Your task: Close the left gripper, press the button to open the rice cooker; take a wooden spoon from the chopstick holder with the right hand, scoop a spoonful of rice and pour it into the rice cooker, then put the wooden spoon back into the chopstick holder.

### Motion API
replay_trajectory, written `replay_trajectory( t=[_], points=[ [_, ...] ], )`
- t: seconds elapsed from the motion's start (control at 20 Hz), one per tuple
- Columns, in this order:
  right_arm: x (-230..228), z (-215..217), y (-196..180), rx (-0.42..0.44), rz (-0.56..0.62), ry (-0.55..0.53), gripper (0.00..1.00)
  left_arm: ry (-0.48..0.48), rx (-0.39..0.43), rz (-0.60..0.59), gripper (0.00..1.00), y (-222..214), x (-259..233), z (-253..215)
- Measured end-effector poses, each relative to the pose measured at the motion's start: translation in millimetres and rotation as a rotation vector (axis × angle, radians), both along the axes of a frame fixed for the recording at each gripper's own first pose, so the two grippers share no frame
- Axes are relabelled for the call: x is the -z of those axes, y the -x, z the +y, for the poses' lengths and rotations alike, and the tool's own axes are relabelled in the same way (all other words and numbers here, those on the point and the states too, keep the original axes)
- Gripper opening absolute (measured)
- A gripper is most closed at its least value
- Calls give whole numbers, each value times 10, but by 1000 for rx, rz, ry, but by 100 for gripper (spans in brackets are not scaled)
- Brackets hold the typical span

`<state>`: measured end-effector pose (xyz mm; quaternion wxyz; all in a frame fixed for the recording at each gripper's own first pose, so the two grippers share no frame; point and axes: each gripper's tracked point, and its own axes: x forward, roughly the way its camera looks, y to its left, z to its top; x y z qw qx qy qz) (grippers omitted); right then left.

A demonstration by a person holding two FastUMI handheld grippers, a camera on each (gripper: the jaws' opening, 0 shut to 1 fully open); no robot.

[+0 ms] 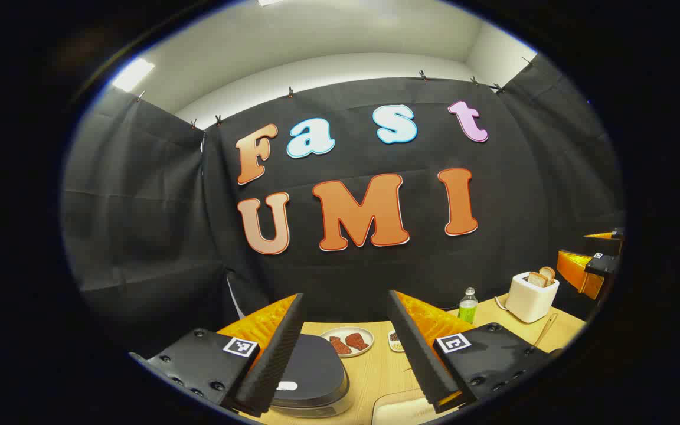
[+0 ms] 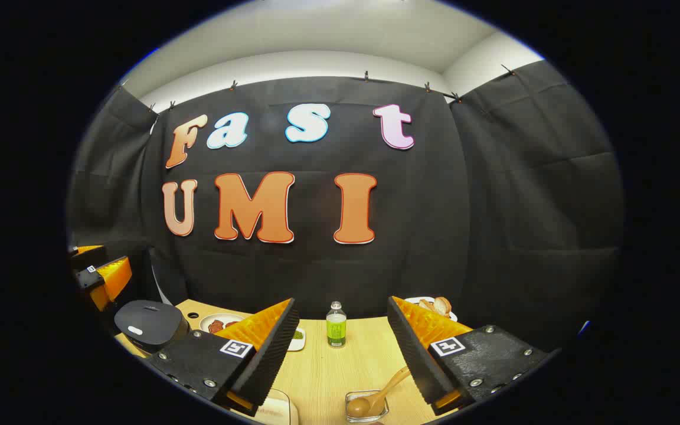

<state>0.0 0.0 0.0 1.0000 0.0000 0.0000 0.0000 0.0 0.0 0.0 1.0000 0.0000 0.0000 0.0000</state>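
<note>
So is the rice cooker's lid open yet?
No, in the left gripper view the rice cooker sits with its dark lid flat and shut, below the open left tool.

Left hand-held gripper [image 1: 345, 348] is hanging wide open above the pale wooden surface [image 1: 375, 372], with the dark grey rice cooker [image 1: 310, 372], lid down, just under its left finger. White toaster [image 1: 530, 297] with bread sits far right, near a green bottle [image 1: 467, 307].

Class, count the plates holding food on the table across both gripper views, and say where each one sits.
2. One plate with reddish-brown pieces sits behind the closed rice cooker; another plate with bread sits at the back right, partly hidden behind the right gripper. Others may be hidden.
</note>
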Motion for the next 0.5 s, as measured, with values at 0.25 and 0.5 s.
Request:
replay_trajectory(
  t=[0.25, 0.5],
  points=[
    [-67, 65, 0, -9, -16, 8, 94, -3, -17, -7, 94, 9, 4, 92],
    [-96, 100, 5, -8, -23, 12, 94, -1, -18, -6, 87, -10, -19, 167]
  ],
)
